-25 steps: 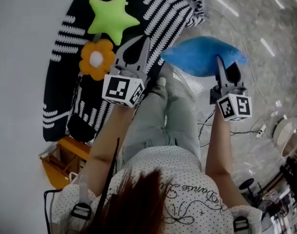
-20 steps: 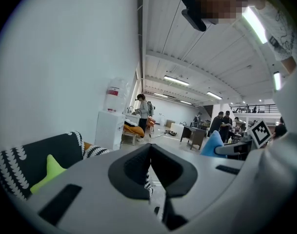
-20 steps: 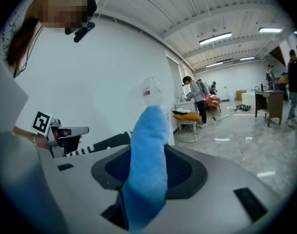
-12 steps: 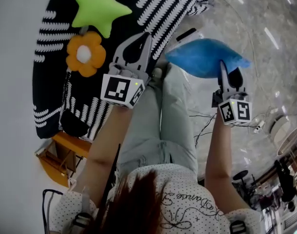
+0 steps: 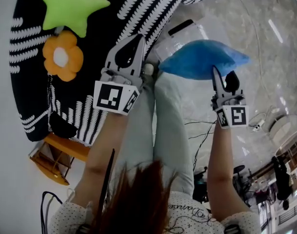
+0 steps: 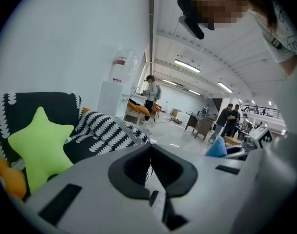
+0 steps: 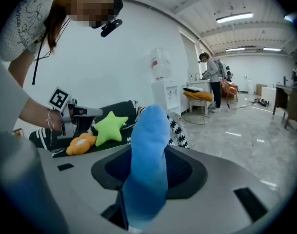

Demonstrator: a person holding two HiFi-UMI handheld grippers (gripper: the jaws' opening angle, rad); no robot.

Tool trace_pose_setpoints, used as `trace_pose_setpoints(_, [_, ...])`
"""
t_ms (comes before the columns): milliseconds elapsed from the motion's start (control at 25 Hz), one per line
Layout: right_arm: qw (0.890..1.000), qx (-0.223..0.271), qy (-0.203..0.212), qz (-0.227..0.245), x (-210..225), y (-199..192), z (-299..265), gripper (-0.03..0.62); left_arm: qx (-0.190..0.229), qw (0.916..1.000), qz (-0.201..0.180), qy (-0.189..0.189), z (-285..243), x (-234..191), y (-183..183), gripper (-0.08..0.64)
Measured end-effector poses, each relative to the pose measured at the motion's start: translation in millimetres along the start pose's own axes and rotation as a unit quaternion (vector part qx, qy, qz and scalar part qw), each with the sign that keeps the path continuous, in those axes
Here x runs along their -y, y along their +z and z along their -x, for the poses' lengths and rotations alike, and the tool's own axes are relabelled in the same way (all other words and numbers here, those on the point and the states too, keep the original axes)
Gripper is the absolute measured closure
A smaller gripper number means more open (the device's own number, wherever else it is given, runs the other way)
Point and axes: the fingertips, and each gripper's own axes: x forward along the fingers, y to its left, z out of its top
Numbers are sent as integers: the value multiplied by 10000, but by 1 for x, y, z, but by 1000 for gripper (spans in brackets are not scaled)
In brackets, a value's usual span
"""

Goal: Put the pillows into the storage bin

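The right claw (image 5: 221,75) is clenched on the rear edge of the blue pillow (image 5: 199,60), whose cloth fills the gap between its pads. The left claw (image 5: 136,42) is clamped shut on nothing.

Change noted: over the last second both claws have come down together, and the blue pillow has come down with them. It is held in the air close over the floor, beside what appears to be the clear storage bin (image 5: 180,32).

Assessment: the first pillow is on its final approach and not yet in the bin.

Outstanding: the green star pillow (image 5: 70,6) and the orange flower pillow (image 5: 63,57) lie untouched on the black-and-white patterned cover (image 5: 104,13), well apart from the bin. The empty left claw is free for them.
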Motion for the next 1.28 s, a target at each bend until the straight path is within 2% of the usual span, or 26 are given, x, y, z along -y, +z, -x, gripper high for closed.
trace_pose_setpoints(80, [9991, -269, 95, 309, 5, -25, -12, 394, -93, 9999, -36, 135, -5, -4, -19, 555])
trace_pose_setpoints(280, [9906, -983, 150, 936, 18, -102, -42, 391, -501, 9972, 263, 479, -3, -15, -80, 555])
trace_pose_setpoints(560, [9775, -1827, 155, 1046, 44, -208, -89, 390, -893, 9933, 356, 647, 8, -26, -135, 555])
trace_pose_setpoints(720, [9688, -2205, 236, 1109, 48, -250, -114, 388, -886, 9929, 397, 693, 9, -28, -147, 555])
trace_pose_setpoints(840, [9587, -2574, 227, 1192, 46, -283, -135, 383, -840, 9936, 377, 656, 11, -25, -151, 555])
trace_pose_setpoints(960, [9386, -3121, 290, 1443, 46, -324, -153, 371, -900, 9929, 410, 662, 9, -23, -161, 555])
trace_pose_setpoints(1040, [9298, -3328, 322, 1540, 49, -338, -167, 353, -904, 9923, 436, 724, 9, -26, -165, 555])
trace_pose_setpoints(1080, [9301, -3333, 305, 1513, 52, -338, -175, 345, -895, 9920, 454, 761, 9, -28, -166, 555])
trace_pose_setpoints(1200, [9367, -3182, 337, 1423, 54, -327, -194, 297, -867, 9917, 518, 798, 10, -34, -165, 555])
trace_pose_setpoints(1280, [9416, -3017, 429, 1430, 50, -314, -202, 291, -857, 9915, 537, 819, 9, -37, -164, 555])
